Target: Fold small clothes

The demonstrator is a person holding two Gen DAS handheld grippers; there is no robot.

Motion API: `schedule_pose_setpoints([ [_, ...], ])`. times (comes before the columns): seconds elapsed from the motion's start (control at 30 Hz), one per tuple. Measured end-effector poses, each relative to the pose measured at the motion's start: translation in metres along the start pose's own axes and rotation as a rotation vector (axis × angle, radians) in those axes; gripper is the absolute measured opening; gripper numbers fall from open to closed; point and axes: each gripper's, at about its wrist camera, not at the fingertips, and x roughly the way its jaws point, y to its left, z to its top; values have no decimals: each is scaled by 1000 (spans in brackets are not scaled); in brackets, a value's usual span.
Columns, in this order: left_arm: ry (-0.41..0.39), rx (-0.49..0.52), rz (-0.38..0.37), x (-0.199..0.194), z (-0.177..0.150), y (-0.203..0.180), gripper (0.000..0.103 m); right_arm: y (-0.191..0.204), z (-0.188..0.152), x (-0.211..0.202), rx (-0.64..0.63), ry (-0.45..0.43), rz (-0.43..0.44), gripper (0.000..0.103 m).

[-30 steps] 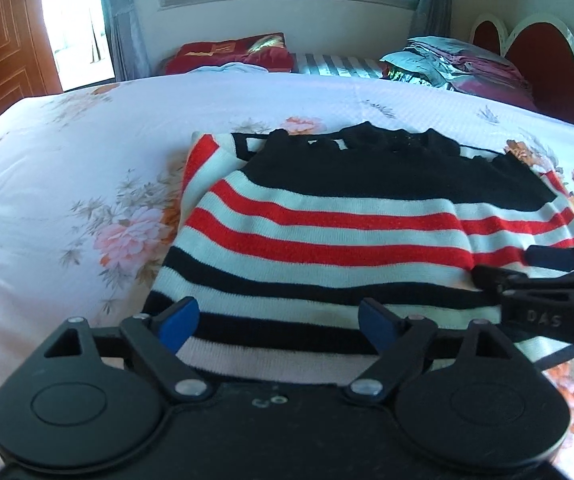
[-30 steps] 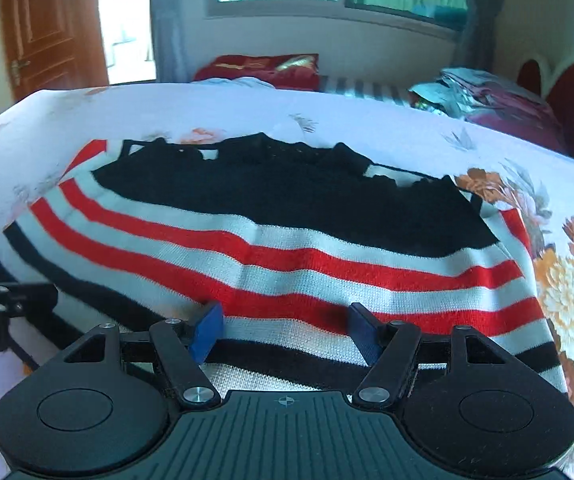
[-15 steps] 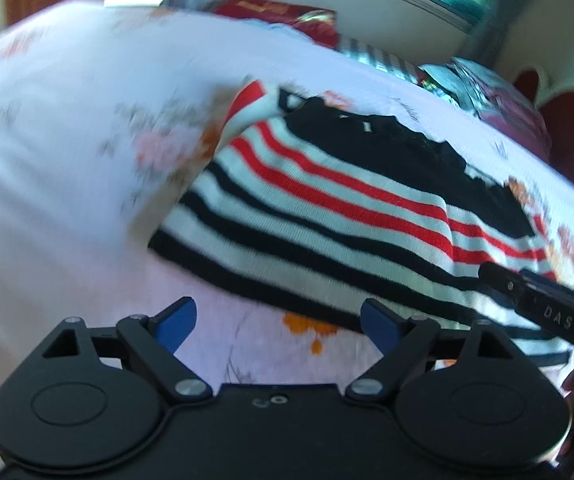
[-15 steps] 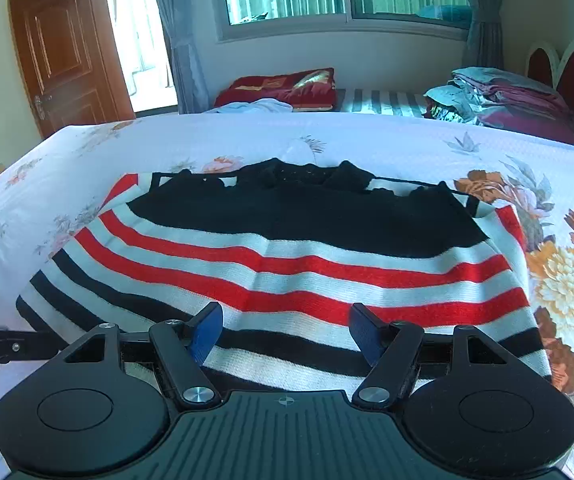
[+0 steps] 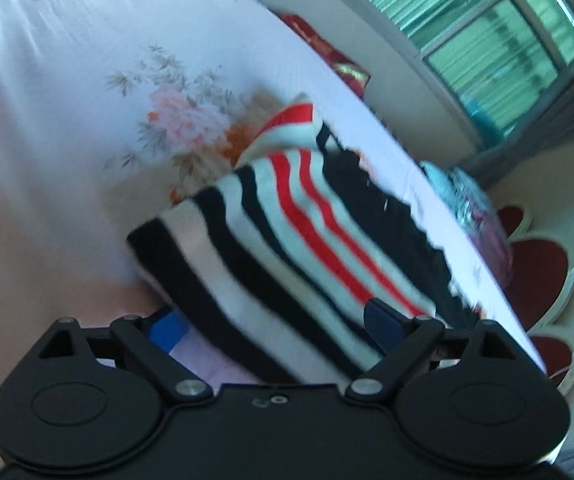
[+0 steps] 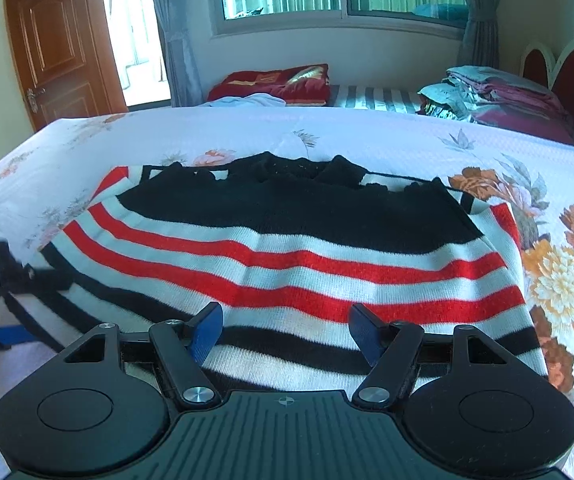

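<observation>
1. We hold the left gripper rolled on its side at the left hem corner of the striped sweater, which lies flat on the bed. Its fingers have just been opening and stand spread, hem between them, unpinched, probably to clamp the edge.
2. A second ago this gripper sat level.
3. We hold the right gripper at the lower hem, fingers spread over the knit, likely to lift alongside; it has stayed put.
</observation>
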Motion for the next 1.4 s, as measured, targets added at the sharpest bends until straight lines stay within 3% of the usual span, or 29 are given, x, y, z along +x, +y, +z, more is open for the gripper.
schedule_pose_setpoints([
  [0.07,-20,-18,-32,7,5,2,89,2,4,6,3,-5,-12,69],
  [0.13,-47,-55,-64,13,10,8,77,4,9,13,8,-13,-27,69],
  [0.2,-63,-101,-88,18,15,17,48,7,15,20,4,-19,-41,69],
  [0.27,-43,-147,-106,24,16,25,32,12,19,27,-13,-24,-67,69],
  [0.4,-60,-130,-127,26,15,27,22,20,9,50,-60,38,-122,69],
  [0.47,-66,-123,-136,24,16,25,18,21,4,49,-78,16,-133,69],
  [0.7,-121,5,-169,3,21,-5,14,22,0,50,-78,12,-152,69],
  [0.83,-157,175,-204,-13,21,-47,14,18,7,45,-41,22,-128,70],
  [1.0,-170,406,-276,-24,9,-114,14,-14,10,14,74,-39,-122,70],
  [1.23,-64,675,-386,3,-59,-200,14,-82,0,-33,179,-63,-217,70],
  [1.33,-4,799,-384,21,-104,-219,14,-109,-11,-49,216,-60,-275,70],
  [1.4,48,890,-344,33,-132,-222,20,-126,-17,-61,246,-61,-299,70],
])
